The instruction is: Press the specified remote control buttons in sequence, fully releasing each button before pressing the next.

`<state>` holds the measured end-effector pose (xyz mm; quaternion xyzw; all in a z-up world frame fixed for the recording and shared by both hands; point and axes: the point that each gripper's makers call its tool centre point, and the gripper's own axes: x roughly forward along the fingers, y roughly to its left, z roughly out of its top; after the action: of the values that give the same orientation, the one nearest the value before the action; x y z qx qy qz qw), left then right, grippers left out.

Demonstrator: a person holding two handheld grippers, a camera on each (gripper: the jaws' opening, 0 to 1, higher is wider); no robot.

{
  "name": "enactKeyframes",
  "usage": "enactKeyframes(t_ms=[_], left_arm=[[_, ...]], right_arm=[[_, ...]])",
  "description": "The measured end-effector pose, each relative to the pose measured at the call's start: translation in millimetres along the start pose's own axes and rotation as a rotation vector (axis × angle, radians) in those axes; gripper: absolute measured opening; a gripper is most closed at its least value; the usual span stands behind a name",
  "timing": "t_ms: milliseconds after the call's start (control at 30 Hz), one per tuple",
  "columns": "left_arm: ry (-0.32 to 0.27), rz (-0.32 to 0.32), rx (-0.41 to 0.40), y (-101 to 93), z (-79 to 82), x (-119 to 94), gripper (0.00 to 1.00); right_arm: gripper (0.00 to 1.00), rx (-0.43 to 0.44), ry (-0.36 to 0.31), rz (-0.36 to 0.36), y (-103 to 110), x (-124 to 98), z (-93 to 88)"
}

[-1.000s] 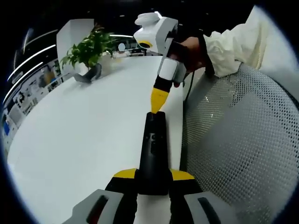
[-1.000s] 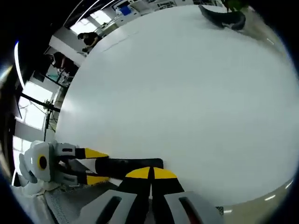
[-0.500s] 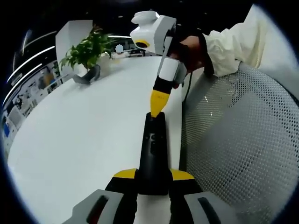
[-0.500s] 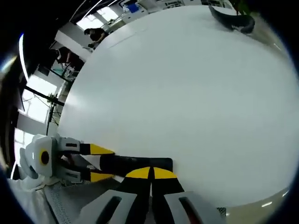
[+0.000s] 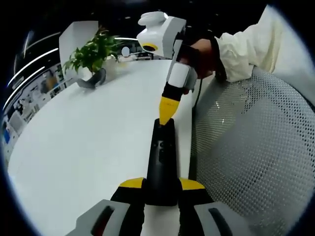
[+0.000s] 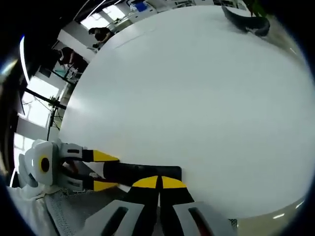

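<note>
- The left gripper pinches the near end of the black remote control, at the white table's edge beside a mesh chair.
- The right gripper, jaws pressed together, touches the remote's far end.
- Open tabletop stretches to a potted plant.

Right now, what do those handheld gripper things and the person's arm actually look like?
Each gripper is a white body narrowing to black jaws with yellow tips. The right gripper has a yellow-ringed round mark on its white head and a dark cable hanging below. The left gripper shows grey bases with reddish slots. The person wears a cream sleeve and a dark glove.
</note>
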<state>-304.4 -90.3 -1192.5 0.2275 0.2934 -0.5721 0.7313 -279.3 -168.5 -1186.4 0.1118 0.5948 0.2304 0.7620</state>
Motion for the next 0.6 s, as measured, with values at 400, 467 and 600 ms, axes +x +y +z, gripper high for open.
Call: enactKeyframes(t_ms=[400,467,600], left_arm=[[-0.006,-0.005,0.003,-0.6,0.3,1.0,0.25],[-0.008,-0.005,0.003,-0.4,0.3,0.9,0.25],[-0.007,-0.002,0.005,-0.6,0.1,0.8,0.25]], right_arm=[[0.0,0.07,-0.004,0.04,0.0,-2.3,-0.5],[0.0,0.08,-0.006,0.047,-1.2,-2.3,0.3],[0.0,0.042,-0.008,0.029,0.5,-2.1,0.2]])
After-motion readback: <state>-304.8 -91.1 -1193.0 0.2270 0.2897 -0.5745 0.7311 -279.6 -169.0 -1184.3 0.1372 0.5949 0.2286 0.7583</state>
